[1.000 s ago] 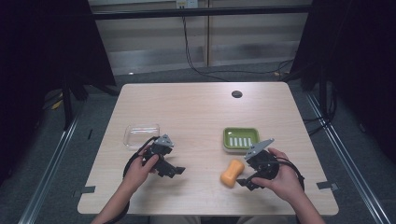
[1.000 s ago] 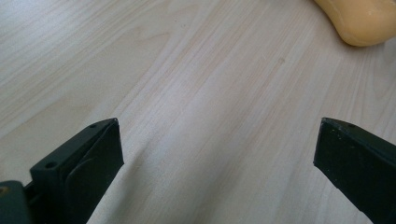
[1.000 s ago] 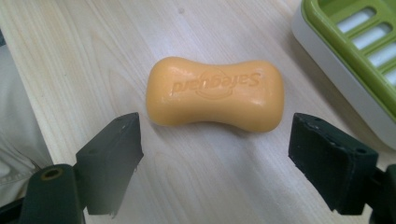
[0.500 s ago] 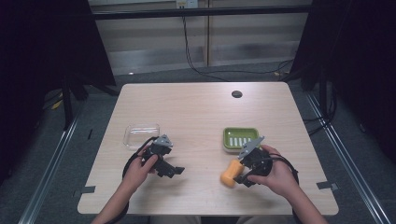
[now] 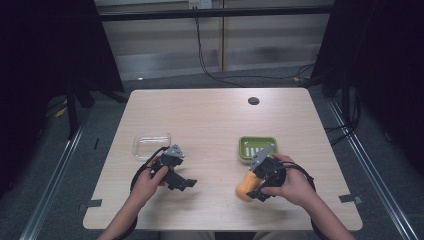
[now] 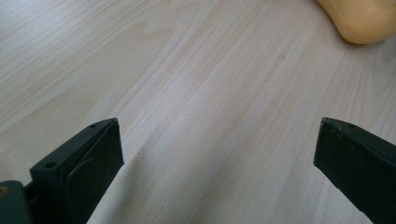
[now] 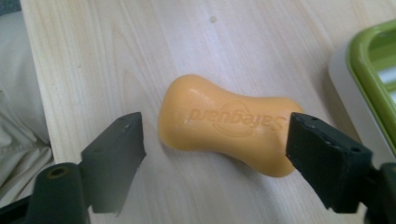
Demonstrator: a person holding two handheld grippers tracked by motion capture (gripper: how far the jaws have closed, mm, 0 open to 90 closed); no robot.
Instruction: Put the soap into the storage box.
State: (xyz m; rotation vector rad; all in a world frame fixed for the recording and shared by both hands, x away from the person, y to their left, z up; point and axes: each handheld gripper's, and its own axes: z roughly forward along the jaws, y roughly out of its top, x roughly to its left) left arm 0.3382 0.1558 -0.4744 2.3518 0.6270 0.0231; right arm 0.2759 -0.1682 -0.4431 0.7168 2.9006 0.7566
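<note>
While held low over the table (image 5: 210, 120), the right gripper (image 7: 215, 154) is seen with jaws spread wide, an orange soap bar (image 7: 226, 130) lying flat between them, one end just beside the right-hand jaw. A green soap dish (image 5: 257, 148) sits just beyond. The left gripper (image 6: 212, 158) is likewise spread, over bare wood, near a clear lid (image 5: 151, 145).

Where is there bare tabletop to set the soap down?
Bare: the far half beyond the clear lid and green dish, and the middle strip between the left gripper and soap. Crowded: around the right gripper.
</note>
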